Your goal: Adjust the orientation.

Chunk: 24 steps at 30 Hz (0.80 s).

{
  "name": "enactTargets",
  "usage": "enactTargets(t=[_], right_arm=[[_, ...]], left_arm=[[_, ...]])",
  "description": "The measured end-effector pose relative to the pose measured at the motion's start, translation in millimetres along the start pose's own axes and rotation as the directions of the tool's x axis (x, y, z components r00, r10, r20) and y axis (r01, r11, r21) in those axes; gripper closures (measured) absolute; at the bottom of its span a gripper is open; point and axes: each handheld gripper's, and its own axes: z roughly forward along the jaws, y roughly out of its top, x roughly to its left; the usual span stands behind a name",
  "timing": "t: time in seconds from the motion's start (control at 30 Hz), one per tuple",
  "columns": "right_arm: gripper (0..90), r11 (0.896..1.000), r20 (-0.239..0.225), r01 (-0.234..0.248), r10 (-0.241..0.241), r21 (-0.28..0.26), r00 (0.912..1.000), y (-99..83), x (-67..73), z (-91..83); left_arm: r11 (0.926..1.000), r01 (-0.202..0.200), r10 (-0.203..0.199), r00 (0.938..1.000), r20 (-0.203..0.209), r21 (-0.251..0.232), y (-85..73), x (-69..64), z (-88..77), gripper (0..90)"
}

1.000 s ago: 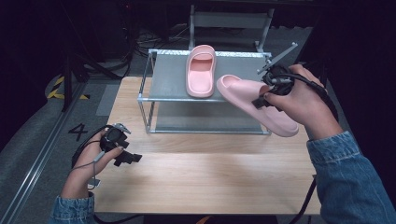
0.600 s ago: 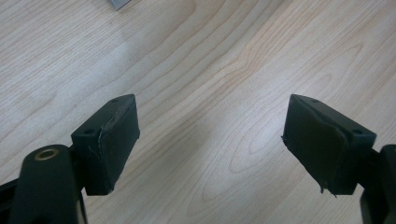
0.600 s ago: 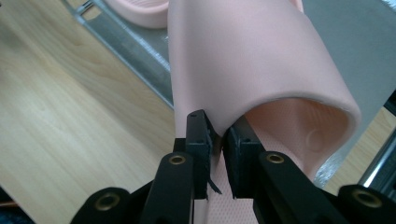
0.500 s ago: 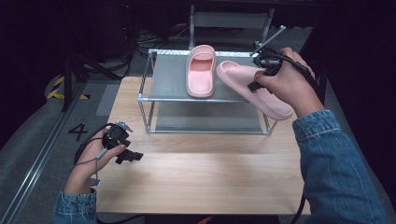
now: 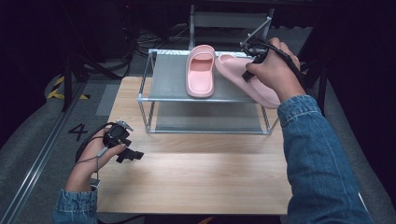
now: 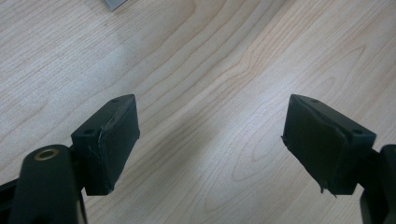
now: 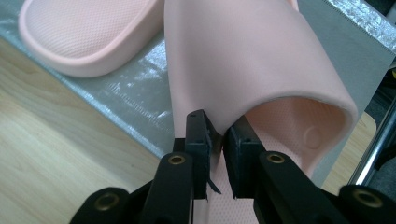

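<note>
Right tongs clenched on strap edge of pink slipper, held over right part of metal rack top shelf, just beside second pink slipper lying there. Left tongs released, empty, low over wooden surface at near left

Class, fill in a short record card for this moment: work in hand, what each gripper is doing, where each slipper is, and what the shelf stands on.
Work in hand: placing a pair of slippers on a metal-framed two-tier shelf.
Right gripper: shut on the strap edge of the second pink foam slipper.
Second slipper position: tilted, at the shelf's right end, beside the first.
First pink foam slipper: flat on the top tier.
Left gripper: open, nothing between its fingers, over the light wooden table.
Shelf support: stands on the table's far half.
</note>
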Motion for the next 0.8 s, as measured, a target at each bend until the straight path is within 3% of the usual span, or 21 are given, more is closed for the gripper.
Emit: enactTargets(t=[0.5,0.8], right_arm=[[81.0,0.998,0.066,-0.06,0.059,0.002,0.9961,15.3,-11.5,24.8],[77.4,0.998,0.057,-0.063,0.063,-0.008,0.9964,13.5,-11.7,34.0]], left_arm=[[0.9999,0.009,-0.009,0.9999,0.005,-0.007,-1.9,3.9,0.0,19.7],[1.0,-0.003,0.003,1.0,0.008,-0.001,-0.2,3.5,2.1,19.7]])
